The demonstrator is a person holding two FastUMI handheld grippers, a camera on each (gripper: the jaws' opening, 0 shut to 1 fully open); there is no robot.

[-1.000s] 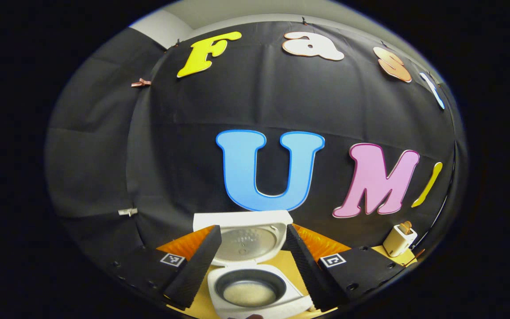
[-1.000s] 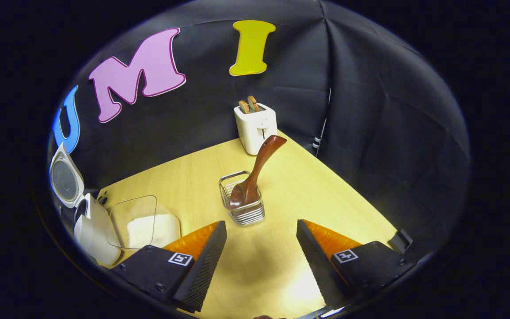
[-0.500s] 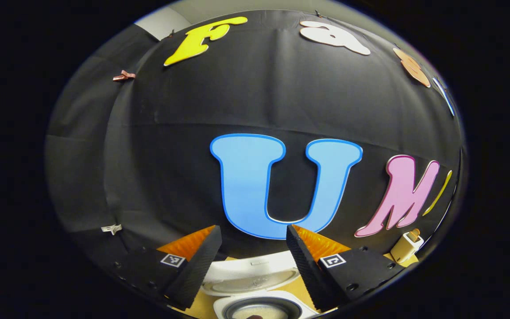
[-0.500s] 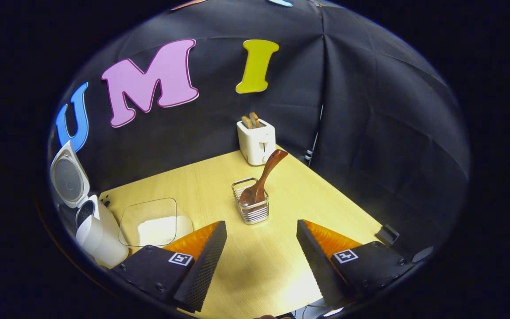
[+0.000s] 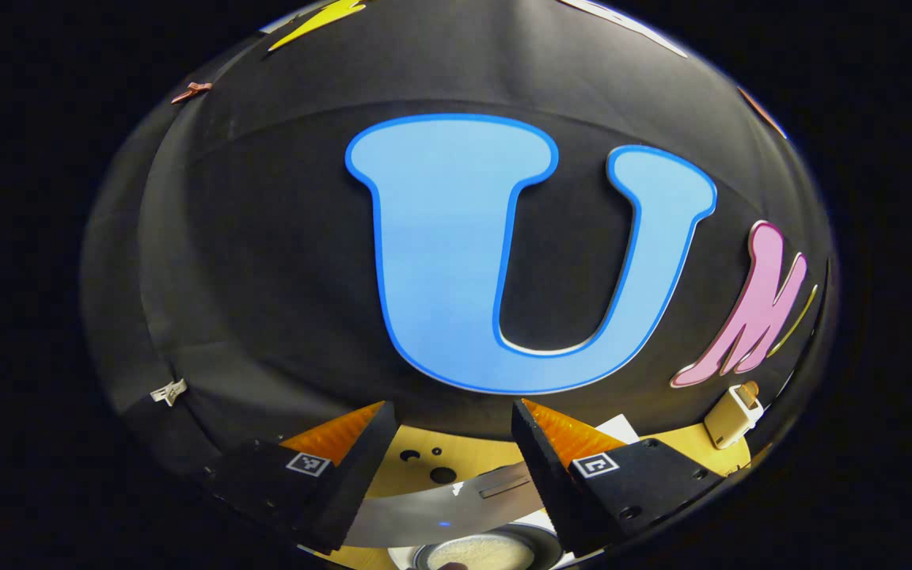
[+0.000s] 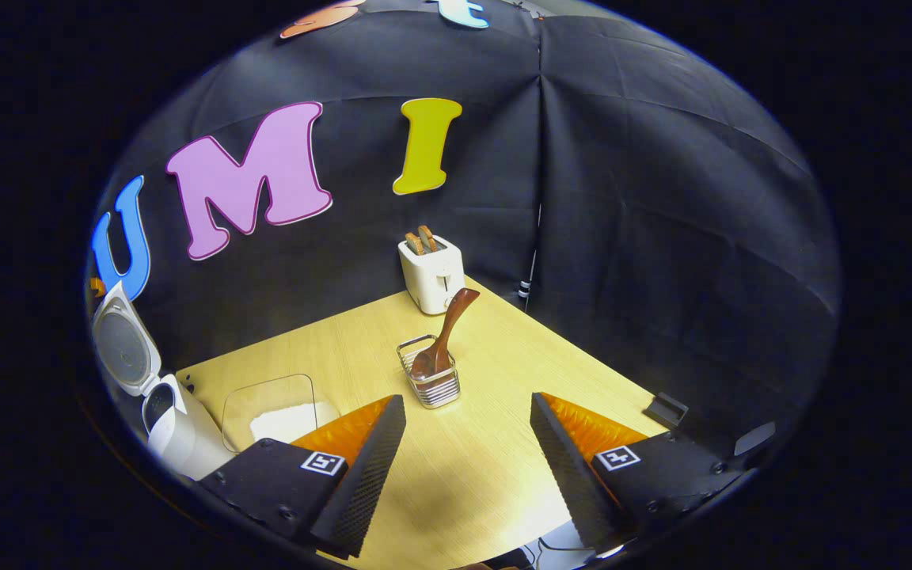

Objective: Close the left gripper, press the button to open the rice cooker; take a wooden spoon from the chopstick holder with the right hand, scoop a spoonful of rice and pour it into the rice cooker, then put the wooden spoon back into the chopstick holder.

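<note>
Wooden spoon (image 6: 444, 332) stands leaning in the wire chopstick holder (image 6: 429, 381) near the middle of the right gripper view, on the yellow desk (image 6: 495, 443). The right hand-held gripper (image 6: 468, 463) hangs above the desk at the bottom of the frame, its fingers spread wide with nothing between them. At the far left the white rice cooker (image 6: 175, 427) has its lid up, and a clear box of rice (image 6: 278, 408) sits beside it. A white toaster (image 6: 431, 273) stands at the back. In the left gripper view, the left hand-held gripper (image 5: 448, 467) points at the black wall, fingers spread, right over the cooker's open pot (image 5: 488, 552) at the bottom edge.
</note>
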